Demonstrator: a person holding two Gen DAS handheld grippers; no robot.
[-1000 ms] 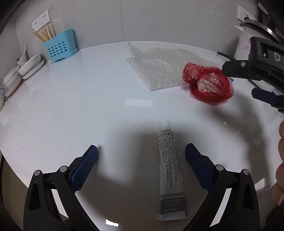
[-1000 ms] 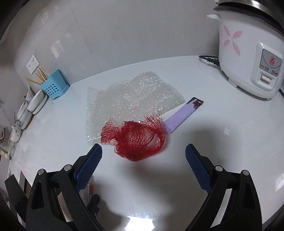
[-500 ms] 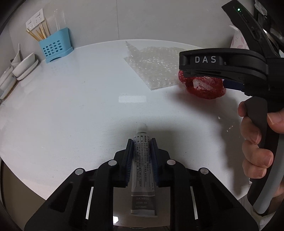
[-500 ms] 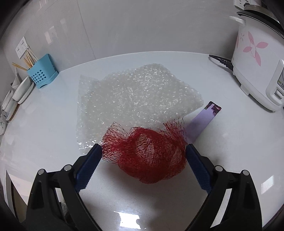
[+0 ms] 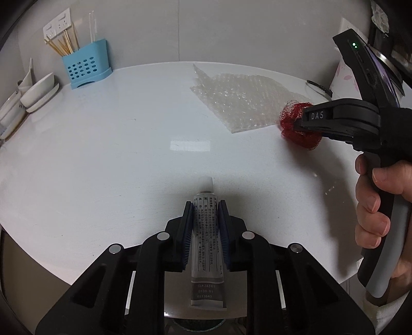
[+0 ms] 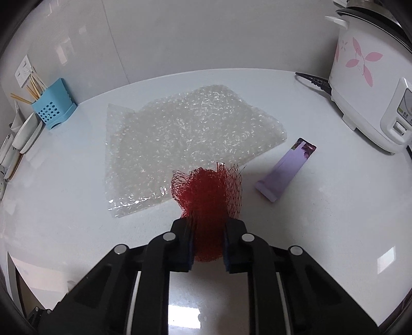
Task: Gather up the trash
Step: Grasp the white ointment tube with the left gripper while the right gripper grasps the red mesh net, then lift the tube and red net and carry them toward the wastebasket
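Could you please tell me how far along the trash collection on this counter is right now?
Nothing looks collected yet; no bin is in view. In hand: the left hand-held gripper is shut on the grey tube, and the right hand-held gripper is closing, its pads squeezing the red mesh netting. Left on the counter: the bubble wrap sheet and the purple packet.

A glossy white tabletop mirrors ceiling light. Pale wall panels rise behind it, with a socket plate at ten o'clock and a rice cooker at two o'clock.
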